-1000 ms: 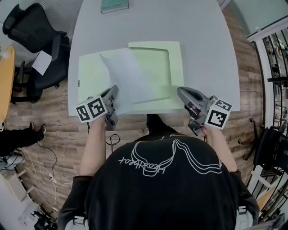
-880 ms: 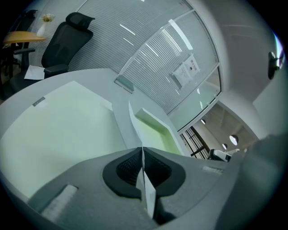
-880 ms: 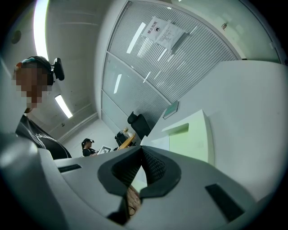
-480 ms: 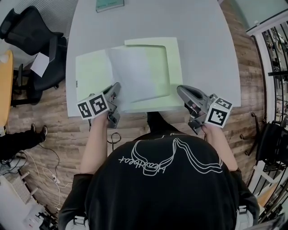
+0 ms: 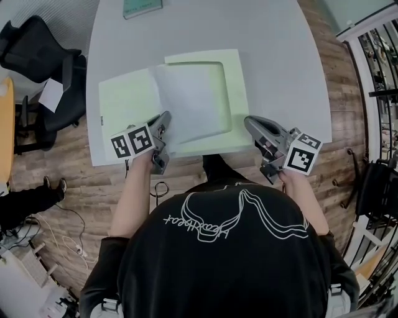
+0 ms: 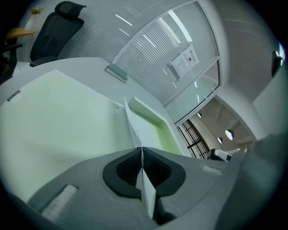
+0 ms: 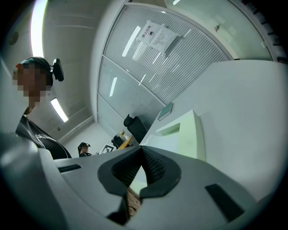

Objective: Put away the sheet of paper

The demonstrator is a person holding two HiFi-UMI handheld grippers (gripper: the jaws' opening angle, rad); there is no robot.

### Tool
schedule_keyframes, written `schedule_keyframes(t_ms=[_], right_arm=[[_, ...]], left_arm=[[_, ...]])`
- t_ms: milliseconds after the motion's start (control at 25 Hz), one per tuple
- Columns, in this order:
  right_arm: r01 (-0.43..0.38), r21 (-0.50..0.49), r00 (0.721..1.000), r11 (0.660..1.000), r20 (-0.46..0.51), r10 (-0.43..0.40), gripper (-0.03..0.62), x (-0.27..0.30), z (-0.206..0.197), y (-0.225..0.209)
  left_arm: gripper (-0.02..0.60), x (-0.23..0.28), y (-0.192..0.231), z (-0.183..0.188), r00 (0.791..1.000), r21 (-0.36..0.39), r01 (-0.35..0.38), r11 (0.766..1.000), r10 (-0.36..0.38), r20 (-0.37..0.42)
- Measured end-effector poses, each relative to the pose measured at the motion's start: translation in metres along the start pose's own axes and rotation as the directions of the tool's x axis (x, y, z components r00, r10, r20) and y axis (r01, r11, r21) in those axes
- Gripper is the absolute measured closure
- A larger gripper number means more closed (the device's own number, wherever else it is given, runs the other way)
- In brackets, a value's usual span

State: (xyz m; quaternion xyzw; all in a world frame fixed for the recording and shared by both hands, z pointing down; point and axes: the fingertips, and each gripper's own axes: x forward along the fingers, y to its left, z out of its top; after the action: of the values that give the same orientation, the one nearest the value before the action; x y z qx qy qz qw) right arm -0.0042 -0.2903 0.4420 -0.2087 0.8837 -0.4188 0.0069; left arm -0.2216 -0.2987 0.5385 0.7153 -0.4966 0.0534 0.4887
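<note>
An open light green folder [image 5: 124, 99] lies on the white table [image 5: 280, 56], and its right half carries a raised pocket frame [image 5: 233, 93]. A white sheet of paper [image 5: 189, 99] lies slanted over that right half. My left gripper [image 5: 165, 119] is shut on the sheet's near left corner. In the left gripper view the sheet [image 6: 145, 184] runs edge-on between the closed pads of the left gripper [image 6: 141, 150], with the folder [image 6: 54, 121] beyond. My right gripper [image 5: 249, 123] hovers at the table's front edge, just right of the folder. This right gripper [image 7: 141, 149] is shut and holds nothing.
A teal book [image 5: 142, 7] lies at the table's far edge. A black office chair [image 5: 37, 53] with a paper on it stands left of the table. A person's leg [image 5: 25, 199] and cables are on the wooden floor at left. A railing [image 5: 379, 62] is at right.
The left gripper has shifted right and a little forward with the sheet, so the sheet now covers more of the folder's right half. The right gripper has stayed put.
</note>
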Motion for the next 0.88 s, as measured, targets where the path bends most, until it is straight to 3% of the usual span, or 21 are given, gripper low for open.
schedule_keyframes(t_ms=[880], right_arm=[[0.028,0.042,0.999,0.999,0.031,-0.03,0.585,-0.007,-0.001,-0.015]], left_arm=[[0.571,0.044,-0.034,-0.013,0.985,0.042,0.085,0.996,-0.077,-0.154]])
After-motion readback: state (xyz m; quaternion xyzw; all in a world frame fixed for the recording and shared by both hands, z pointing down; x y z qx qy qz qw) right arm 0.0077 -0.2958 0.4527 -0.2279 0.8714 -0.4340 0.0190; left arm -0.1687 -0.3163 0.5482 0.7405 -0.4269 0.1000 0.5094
